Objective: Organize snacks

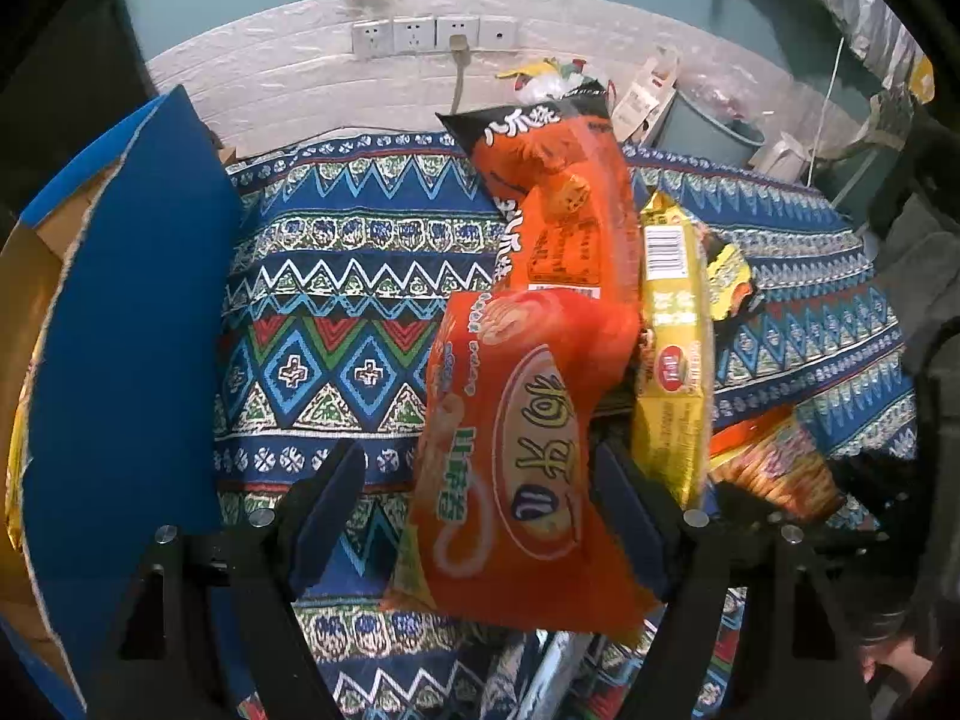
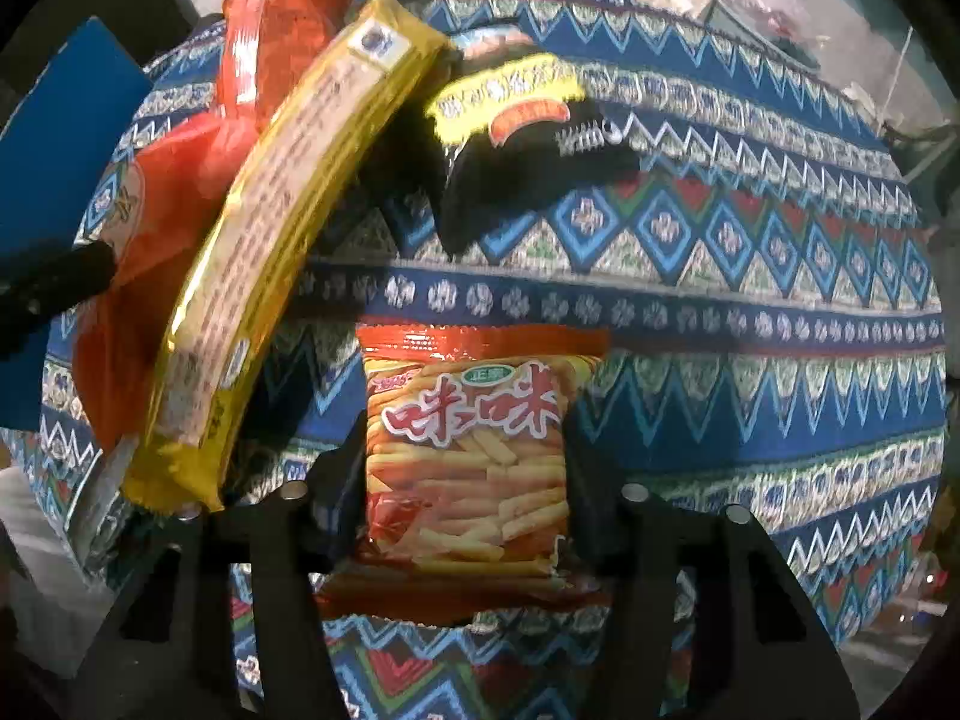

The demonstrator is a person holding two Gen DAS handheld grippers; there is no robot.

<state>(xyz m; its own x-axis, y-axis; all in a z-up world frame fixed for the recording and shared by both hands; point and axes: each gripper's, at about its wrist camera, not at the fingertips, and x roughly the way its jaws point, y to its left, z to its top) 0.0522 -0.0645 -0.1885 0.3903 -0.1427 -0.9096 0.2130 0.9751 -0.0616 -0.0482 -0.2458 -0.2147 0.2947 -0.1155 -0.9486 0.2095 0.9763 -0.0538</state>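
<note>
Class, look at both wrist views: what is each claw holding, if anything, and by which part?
The right claw grips the small orange snack-stick packet by its side edges. The left claw straddles the large orange crisp bag, unpinched.

A patterned tablecloth [image 2: 750, 276] is covering the table, and snack packets are lying on it: a fries packet [image 2: 468, 456], a yellow packet [image 2: 288, 252], and orange packets [image 1: 528, 444].

orange pack [image 1: 528, 456]: big, oval logo, lying tilted on the patterned cloth, leaning on the pile
second orange pack [image 1: 558, 204]: black top edge, propped up behind it
yellow pack [image 1: 672, 354]: long, on edge, barcode up, beside both orange packs
fries-print pack [image 2: 468, 468]: small, red top seal, flat on cloth, print upright
black-yellow pack [image 2: 510, 138]: crumpled, further back
</note>
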